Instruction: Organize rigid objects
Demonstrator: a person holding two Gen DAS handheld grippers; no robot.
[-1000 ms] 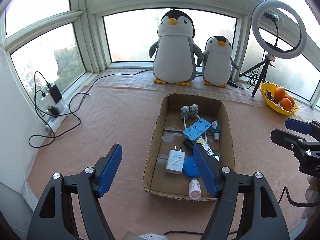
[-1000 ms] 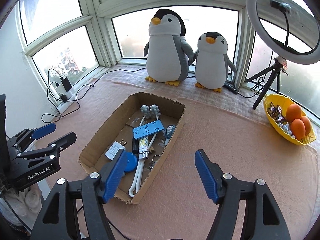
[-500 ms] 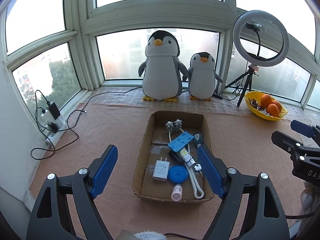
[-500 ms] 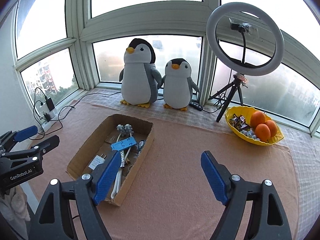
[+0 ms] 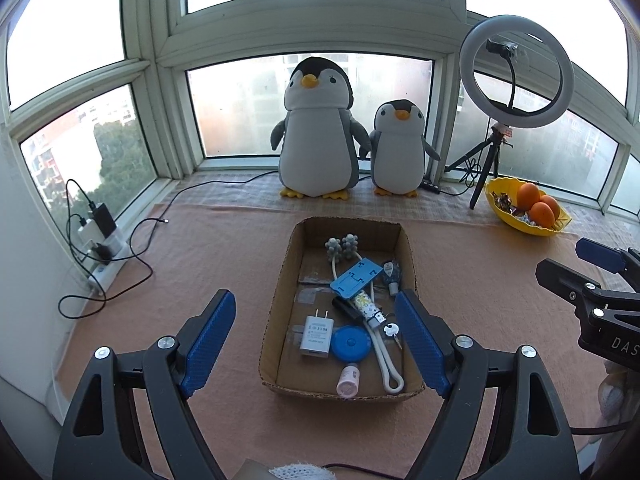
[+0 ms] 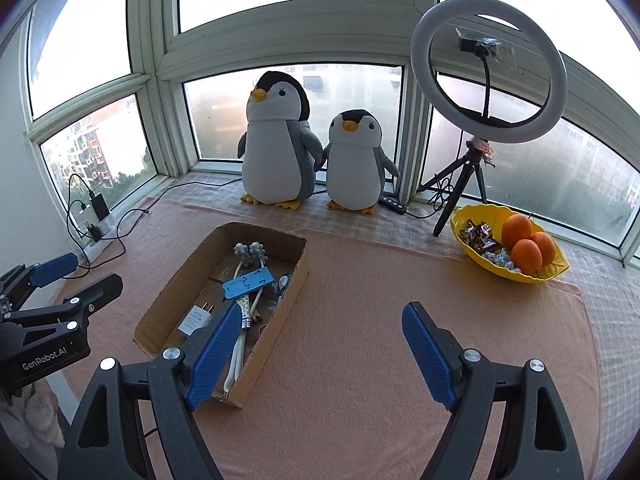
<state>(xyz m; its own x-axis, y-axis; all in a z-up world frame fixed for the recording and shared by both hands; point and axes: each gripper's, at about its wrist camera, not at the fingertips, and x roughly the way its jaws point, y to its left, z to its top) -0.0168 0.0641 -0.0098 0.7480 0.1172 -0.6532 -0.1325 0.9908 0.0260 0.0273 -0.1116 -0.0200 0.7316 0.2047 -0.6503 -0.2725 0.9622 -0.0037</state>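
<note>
An open cardboard box (image 5: 280, 300) lies on the peach cloth, straight ahead in the left wrist view and to the left (image 6: 172, 284) in the right wrist view. Inside it are a white charger plug (image 5: 317, 335), a round blue tape measure (image 5: 351, 343), a small pink bottle (image 5: 348, 380), a blue phone stand (image 5: 355, 280), a white massager with grey balls (image 5: 342, 248) and a key (image 5: 390, 330). My left gripper (image 5: 312, 295) hangs open above the box's near end, holding nothing. My right gripper (image 6: 322, 307) stands open over bare cloth right of the box.
Two plush penguins (image 5: 316, 140) stand at the window behind the box. A ring light on a tripod (image 6: 486, 80) and a yellow bowl with oranges and sweets (image 6: 510, 248) are at the back right. A power strip with cables (image 5: 106, 248) lies along the left wall.
Both grippers drew back and up from the box during the first half second, and their jaws widened. Since then nothing has moved.
</note>
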